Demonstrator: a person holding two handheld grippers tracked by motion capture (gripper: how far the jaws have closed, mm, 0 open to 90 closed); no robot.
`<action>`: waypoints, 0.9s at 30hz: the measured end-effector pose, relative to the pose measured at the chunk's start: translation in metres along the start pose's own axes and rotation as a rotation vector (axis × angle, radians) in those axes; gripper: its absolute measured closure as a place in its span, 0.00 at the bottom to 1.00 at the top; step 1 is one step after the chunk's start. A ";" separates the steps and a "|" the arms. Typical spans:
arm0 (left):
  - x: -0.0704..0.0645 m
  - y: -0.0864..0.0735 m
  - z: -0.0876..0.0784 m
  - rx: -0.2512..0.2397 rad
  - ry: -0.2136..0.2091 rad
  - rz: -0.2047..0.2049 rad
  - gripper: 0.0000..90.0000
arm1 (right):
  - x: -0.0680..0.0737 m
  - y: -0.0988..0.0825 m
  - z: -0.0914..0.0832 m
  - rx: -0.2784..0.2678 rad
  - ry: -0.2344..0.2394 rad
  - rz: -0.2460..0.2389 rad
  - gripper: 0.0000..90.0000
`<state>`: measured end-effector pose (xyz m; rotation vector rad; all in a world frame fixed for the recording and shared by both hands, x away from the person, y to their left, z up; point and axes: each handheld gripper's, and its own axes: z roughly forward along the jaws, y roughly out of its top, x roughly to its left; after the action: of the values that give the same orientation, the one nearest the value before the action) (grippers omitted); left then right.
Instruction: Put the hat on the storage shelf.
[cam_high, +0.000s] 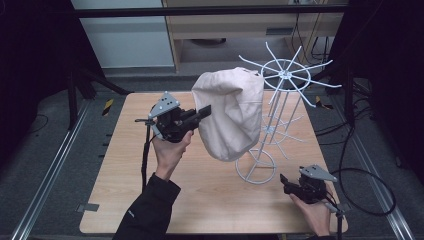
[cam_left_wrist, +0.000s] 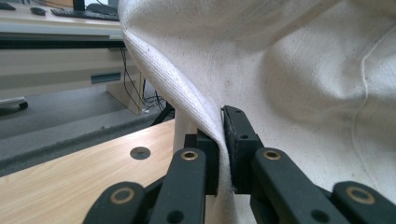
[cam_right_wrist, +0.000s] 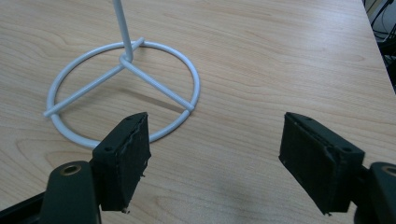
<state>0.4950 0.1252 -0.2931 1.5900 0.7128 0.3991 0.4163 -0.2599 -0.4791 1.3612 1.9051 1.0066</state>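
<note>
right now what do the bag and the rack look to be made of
Bag: off-white woven cloth, likely cotton canvas; matte, with a visible weave and soft folds. Rack: thin white rod, probably painted or coated metal wire; smooth, slightly glossy ring base.

Cream cloth bag (cam_high: 231, 112) hangs, seemingly draped, on white wire rack (cam_high: 280, 107).

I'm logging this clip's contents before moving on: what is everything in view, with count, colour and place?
Cloth bag: one, cream, draped over the rack, its left edge pinched.
Wire rack: one, white, standing on the table's right half, ring base on the wood.
Table: one, light wood, centre.
Desk: one, pale, behind the table.
Left gripper: one, black, shut on the bag's edge.
Right gripper: one, black, jaws open, low near the rack's base.
Hands: two, left, right; dark sleeve on the left.
</note>
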 end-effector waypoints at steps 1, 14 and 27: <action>0.000 -0.001 0.001 0.002 -0.001 -0.002 0.94 | 0.000 0.000 0.000 -0.001 0.000 0.000 0.27; -0.001 -0.011 0.008 0.050 -0.010 0.010 0.87 | 0.000 0.000 0.000 0.001 0.000 0.000 0.27; 0.000 -0.018 0.002 0.064 -0.010 0.023 0.77 | 0.000 0.000 0.000 0.002 -0.001 0.000 0.27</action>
<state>0.4923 0.1234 -0.3112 1.6609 0.7059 0.3881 0.4166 -0.2596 -0.4793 1.3629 1.9053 1.0044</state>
